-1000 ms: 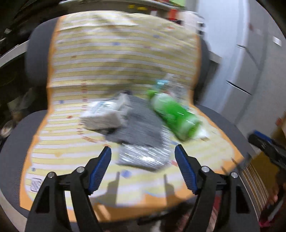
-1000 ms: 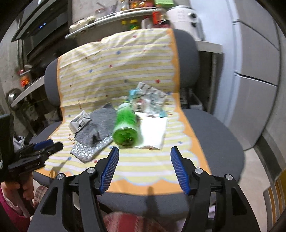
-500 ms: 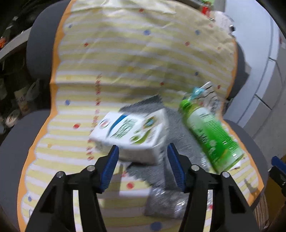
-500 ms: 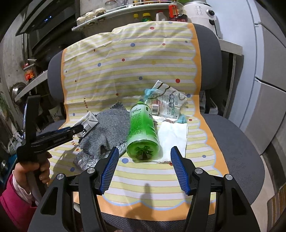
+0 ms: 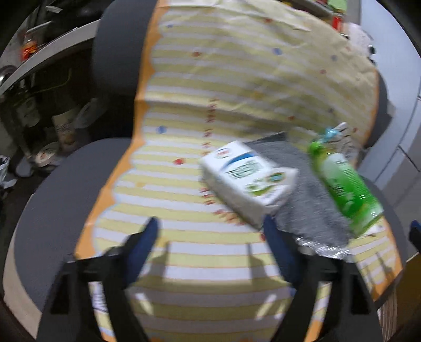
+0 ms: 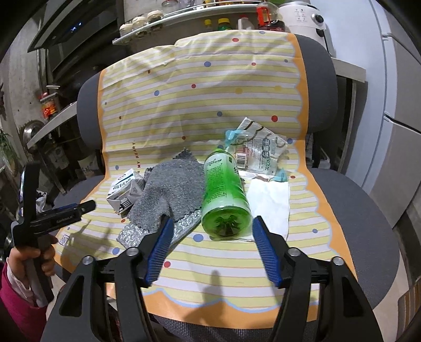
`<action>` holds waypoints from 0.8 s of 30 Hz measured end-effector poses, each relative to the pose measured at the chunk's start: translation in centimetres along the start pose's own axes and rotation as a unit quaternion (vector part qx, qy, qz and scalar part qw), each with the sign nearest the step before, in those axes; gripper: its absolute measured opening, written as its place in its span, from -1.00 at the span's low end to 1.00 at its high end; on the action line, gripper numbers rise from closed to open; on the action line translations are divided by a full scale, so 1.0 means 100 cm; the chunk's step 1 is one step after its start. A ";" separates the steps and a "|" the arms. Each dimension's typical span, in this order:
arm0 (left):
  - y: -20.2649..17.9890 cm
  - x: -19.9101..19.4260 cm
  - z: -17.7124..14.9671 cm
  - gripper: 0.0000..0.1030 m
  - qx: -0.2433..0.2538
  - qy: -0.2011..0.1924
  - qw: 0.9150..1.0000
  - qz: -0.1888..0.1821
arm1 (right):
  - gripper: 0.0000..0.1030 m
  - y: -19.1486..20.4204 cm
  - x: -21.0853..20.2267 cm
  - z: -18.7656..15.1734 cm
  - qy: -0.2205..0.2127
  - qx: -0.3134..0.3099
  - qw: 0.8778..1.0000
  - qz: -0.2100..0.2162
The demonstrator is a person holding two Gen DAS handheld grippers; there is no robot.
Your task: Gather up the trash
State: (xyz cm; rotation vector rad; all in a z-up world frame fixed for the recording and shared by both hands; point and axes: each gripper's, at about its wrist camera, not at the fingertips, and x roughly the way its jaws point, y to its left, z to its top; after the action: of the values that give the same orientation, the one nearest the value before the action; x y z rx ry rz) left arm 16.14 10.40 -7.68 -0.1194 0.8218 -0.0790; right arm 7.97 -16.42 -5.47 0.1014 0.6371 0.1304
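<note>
Trash lies on a chair seat covered by a yellow striped cloth (image 6: 200,86). A green plastic bottle (image 6: 225,194) lies on its side, base toward my right gripper (image 6: 212,223), which is open just short of it. A white carton (image 5: 247,179) lies at the left edge of a grey fuzzy cloth (image 6: 171,194). My left gripper (image 5: 210,236) is open and holds nothing; the carton's near corner is close to its right finger. A white napkin (image 6: 268,202), a clear printed wrapper (image 6: 259,155) and a silver foil bag (image 6: 184,226) lie around the bottle.
The grey chair (image 6: 368,210) has a tall backrest behind the trash. A shelf with jars and bottles (image 6: 223,23) runs behind it, and grey cabinet fronts (image 6: 400,105) stand at the right. A hand in a pink sleeve (image 6: 15,284) holds the left gripper (image 6: 79,207) by the seat's left edge.
The left gripper has swung left, so the carton that sat between its fingertips now lies ahead to the right. The right gripper has moved closer to the bottle's base.
</note>
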 end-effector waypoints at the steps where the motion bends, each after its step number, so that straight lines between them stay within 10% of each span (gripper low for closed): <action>1: -0.006 0.001 0.002 0.75 0.001 -0.004 1.000 -0.003 | 0.32 0.000 0.000 0.000 -0.001 0.001 1.000 0.000; 16: -0.053 0.076 0.038 0.86 -0.078 0.046 0.992 0.084 | 0.35 -0.022 0.011 0.004 -0.002 0.017 1.000 -0.002; 24: -0.034 0.057 0.022 0.51 -0.066 0.042 0.993 0.087 | 0.34 -0.019 0.014 0.003 0.005 0.013 1.000 -0.002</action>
State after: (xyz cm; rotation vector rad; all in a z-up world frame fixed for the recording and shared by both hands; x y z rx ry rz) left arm 21.52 6.55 -9.83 -0.1700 0.9176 0.1361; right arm 9.39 -18.07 -6.28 0.1255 0.6497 0.1195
